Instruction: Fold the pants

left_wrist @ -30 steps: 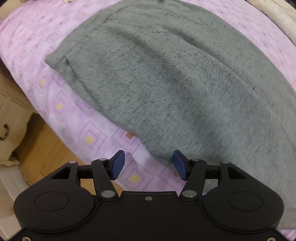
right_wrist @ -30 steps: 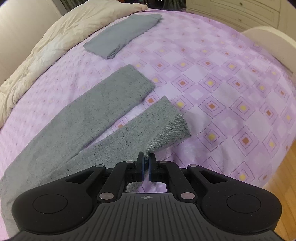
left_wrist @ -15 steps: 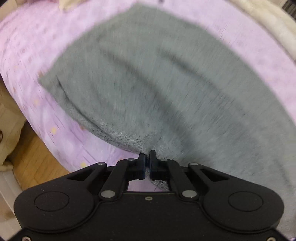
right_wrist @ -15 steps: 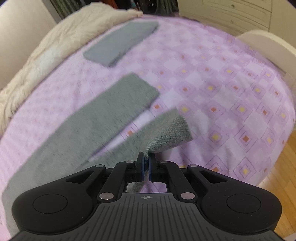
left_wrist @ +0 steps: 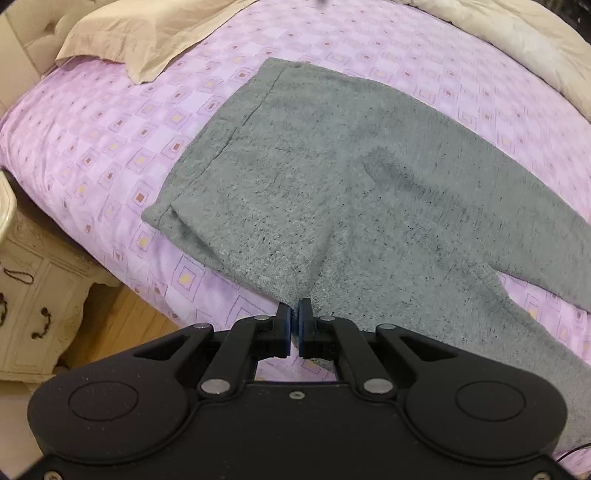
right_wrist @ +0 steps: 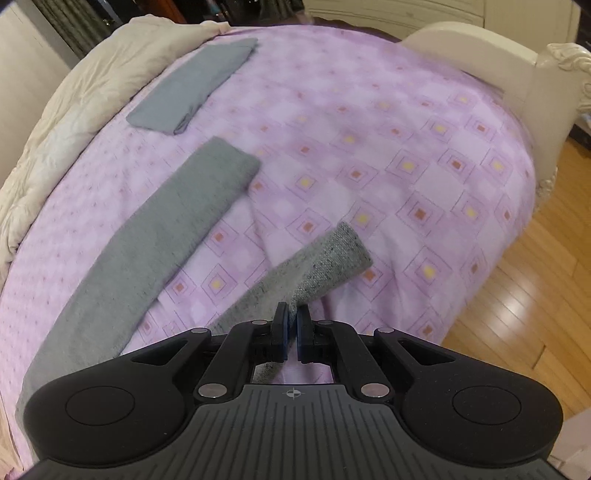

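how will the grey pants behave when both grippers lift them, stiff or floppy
Likely floppy: the near leg already curls and sags from the right gripper. The pants pucker at the left gripper, so they will probably drape. The fuzzy knit seems unlikely to slip.

A bed covered by a lilac sheet (left_wrist: pixel 110 155) printed with small squares fills most of both views. A beige pillowcase (left_wrist: pixel 147 33) lies at its head against a tufted cream headboard (left_wrist: pixel 22 40), and a rumpled cream duvet (right_wrist: pixel 62 110) is bunched along the far side. A folded blue-grey cloth (right_wrist: pixel 192 92) rests on the sheet near the duvet. A carved cream nightstand (left_wrist: pixel 33 295) with dark drawer pulls stands beside the bed. The curved cream footboard (right_wrist: pixel 491 70) ends in a carved post. The glossy honey-coloured wooden floor (right_wrist: pixel 517 295) reflects light.
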A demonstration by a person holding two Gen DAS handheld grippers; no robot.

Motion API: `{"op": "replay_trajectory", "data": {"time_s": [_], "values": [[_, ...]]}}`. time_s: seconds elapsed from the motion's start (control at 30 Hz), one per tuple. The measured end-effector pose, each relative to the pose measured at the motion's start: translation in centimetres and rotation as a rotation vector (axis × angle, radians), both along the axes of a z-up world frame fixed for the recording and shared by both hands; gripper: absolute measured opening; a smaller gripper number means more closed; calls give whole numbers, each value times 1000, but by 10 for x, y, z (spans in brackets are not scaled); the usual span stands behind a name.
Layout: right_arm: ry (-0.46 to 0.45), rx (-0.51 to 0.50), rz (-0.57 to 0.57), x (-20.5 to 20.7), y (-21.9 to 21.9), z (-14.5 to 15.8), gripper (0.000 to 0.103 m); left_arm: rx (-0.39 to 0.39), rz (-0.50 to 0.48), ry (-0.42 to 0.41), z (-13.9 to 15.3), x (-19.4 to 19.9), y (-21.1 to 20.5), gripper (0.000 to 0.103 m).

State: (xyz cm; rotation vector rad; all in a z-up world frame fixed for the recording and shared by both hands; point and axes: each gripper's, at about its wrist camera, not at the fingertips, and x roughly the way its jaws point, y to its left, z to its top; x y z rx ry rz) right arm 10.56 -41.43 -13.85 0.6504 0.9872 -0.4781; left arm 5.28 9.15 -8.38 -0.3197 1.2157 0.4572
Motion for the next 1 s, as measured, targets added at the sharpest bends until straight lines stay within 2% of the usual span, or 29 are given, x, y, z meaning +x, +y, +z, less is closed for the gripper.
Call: {"op": "replay_trajectory", "data": {"time_s": [0.13, 0.27, 0.47, 0.57, 0.7, 1.0], "values": [[-63, 17, -14, 23, 5, 10, 4, 6, -16, -51, 16, 30, 4, 5], [-117, 40, -34, 62, 9, 19, 4, -6, -35, -100, 30, 78, 17, 5], [-168, 99, -181, 120, 4, 11, 4, -55, -9, -121, 23, 152, 37, 5], [-163, 120, -233, 149, 4, 0, 4, -74, -1, -113, 12, 184, 41, 5], [-132, 104, -247, 183, 7, -10, 4, -73, -5, -82, -5, 224, 37, 5], [-66, 84, -277, 234, 3, -29, 4, -88, -18, -35, -29, 283, 31, 5]]}}
